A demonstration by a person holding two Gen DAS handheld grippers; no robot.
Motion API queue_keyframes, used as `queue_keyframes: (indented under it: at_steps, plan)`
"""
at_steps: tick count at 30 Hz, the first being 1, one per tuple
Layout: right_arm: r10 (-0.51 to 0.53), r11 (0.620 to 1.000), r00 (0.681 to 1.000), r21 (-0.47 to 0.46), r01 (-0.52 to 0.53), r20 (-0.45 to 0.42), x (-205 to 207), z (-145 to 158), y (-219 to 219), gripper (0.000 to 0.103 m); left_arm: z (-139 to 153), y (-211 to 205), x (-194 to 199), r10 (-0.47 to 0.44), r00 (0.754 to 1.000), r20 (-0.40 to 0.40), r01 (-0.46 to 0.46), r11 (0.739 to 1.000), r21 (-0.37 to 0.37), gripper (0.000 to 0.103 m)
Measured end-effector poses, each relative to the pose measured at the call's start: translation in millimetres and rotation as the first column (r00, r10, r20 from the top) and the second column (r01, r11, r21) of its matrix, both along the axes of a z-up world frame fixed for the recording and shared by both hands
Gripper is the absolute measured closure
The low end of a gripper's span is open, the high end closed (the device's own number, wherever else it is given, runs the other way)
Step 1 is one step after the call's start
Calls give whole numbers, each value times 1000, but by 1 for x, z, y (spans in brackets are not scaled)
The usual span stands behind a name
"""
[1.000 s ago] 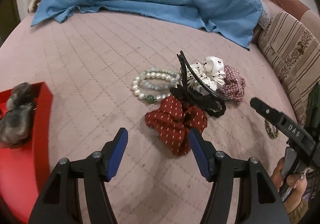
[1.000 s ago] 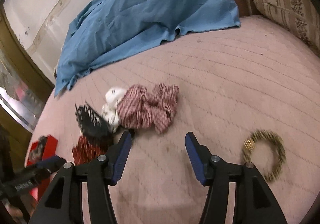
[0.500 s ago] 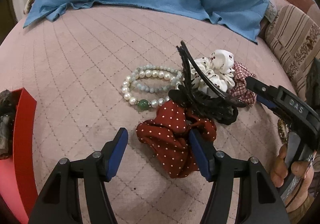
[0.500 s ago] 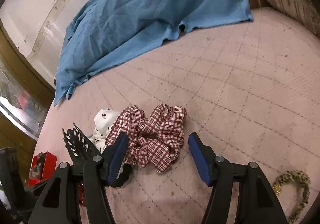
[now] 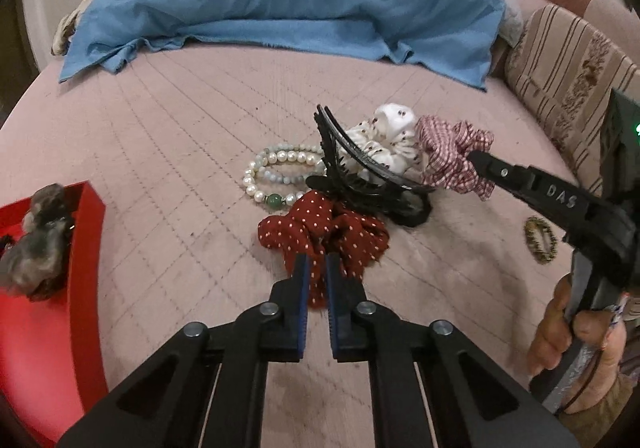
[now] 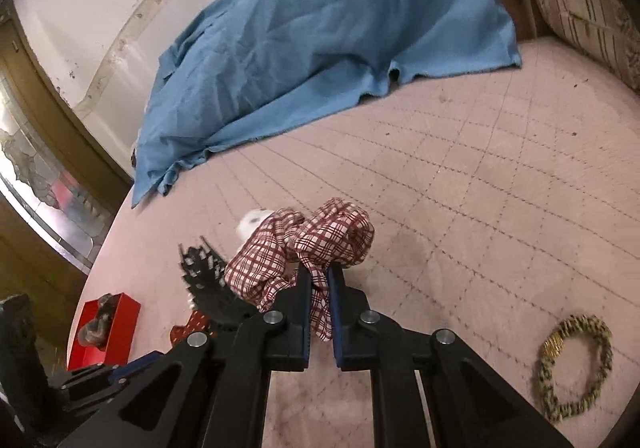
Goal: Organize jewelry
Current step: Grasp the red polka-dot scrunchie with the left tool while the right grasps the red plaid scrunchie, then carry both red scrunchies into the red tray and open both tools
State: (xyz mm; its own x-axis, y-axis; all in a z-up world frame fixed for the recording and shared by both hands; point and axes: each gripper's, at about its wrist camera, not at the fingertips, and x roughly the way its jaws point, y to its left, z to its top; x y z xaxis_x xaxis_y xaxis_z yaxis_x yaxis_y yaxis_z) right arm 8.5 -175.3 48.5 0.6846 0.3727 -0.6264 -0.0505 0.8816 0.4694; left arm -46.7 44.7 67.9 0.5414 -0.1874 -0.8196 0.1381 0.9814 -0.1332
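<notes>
Pinching the red dotted scrunchie (image 5: 320,236), left hand-held gripper (image 5: 316,268); right hand-held gripper (image 6: 319,276) apparently clamps the plaid scrunchie (image 6: 308,248).

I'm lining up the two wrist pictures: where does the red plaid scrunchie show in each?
Left wrist view: the red plaid scrunchie is right of centre, beside the white scrunchie, pinched by the right gripper.
Right wrist view: the scrunchie is at centre, bunched above the gripper shut on it.
Shared landmark: the black claw clip, just left of the scrunchie in both.
</notes>
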Motion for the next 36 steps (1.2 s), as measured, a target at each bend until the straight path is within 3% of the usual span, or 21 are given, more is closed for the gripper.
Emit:
queue_keyframes:
  at_steps: [5, 10, 11, 13, 14, 15, 17, 18, 19, 21, 22, 26, 28, 30, 31, 32, 36]
  plan:
    - [-15, 999, 999, -47, 17, 44, -24, 17, 7, 94, 14, 9, -22, 9, 999, 39, -8, 1000, -27, 98]
    - [-45, 999, 998, -29, 46, 53, -51, 24, 6, 94, 15, 16, -28, -8, 1000, 29, 10, 998, -58, 97]
    - [-46, 999, 998, -23, 47, 50, -54, 24, 6, 94, 13, 16, -26, -16, 1000, 23, 17, 998, -63, 93]
    - [-43, 999, 999, -13, 43, 32, -60, 21, 8, 94, 7, 13, -18, -31, 999, 10, 32, 998, -56, 54]
    - [-38, 999, 999, -19, 38, 19, -62, 18, 10, 94, 5, 12, -15, -24, 999, 22, 25, 998, -55, 30]
    - [-30, 999, 1000, -25, 30, 7, -61, 15, 12, 94, 3, 12, -13, -16, 999, 43, 18, 998, -53, 27]
    - [10, 999, 999, -44, -11, -37, -56, 3, 19, 91, -1, 10, -1, -11, 998, 60, 12, 1000, -22, 27]
    - [4, 999, 999, -54, -7, -43, -56, 0, 20, 84, -4, 10, 5, -11, 998, 58, 11, 1000, -9, 27]
    - [-2, 998, 999, -63, -1, -52, -53, -5, 20, 66, -8, 10, 12, -11, 998, 55, 11, 1000, -1, 27]
    - [-20, 998, 998, -58, 17, -58, -48, -11, 18, 50, -16, 10, 25, -8, 999, 32, 8, 1000, 0, 27]
    - [-32, 998, 998, -62, 28, -59, -44, -14, 17, 49, -21, 11, 31, -8, 1000, 11, 8, 1000, -12, 27]
    - [-30, 998, 995, -49, 26, -95, -32, -28, 16, 49, -36, 13, 45, -3, 999, -51, -1, 997, -75, 29]
    - [-34, 999, 994, -33, 30, -103, -28, -33, 14, 49, -41, 12, 48, -3, 998, -69, -3, 996, -93, 44]
    - [-21, 1000, 995, -9, 20, -94, -28, -32, 13, 55, -42, 8, 46, -7, 997, -70, 2, 997, -77, 88]
    - [-11, 1000, 995, 2, 12, -95, -28, -32, 14, 81, -42, 5, 46, -26, 996, -86, 18, 995, -94, 91]
    - [0, 1000, 995, 11, 1, -102, -28, -34, 15, 90, -39, 4, 44, -23, 996, -82, 15, 996, -91, 91]
    - [-6, 999, 996, 32, 9, -85, -35, -28, 14, 92, -24, 1, 30, -24, 999, -41, 21, 997, -75, 92]
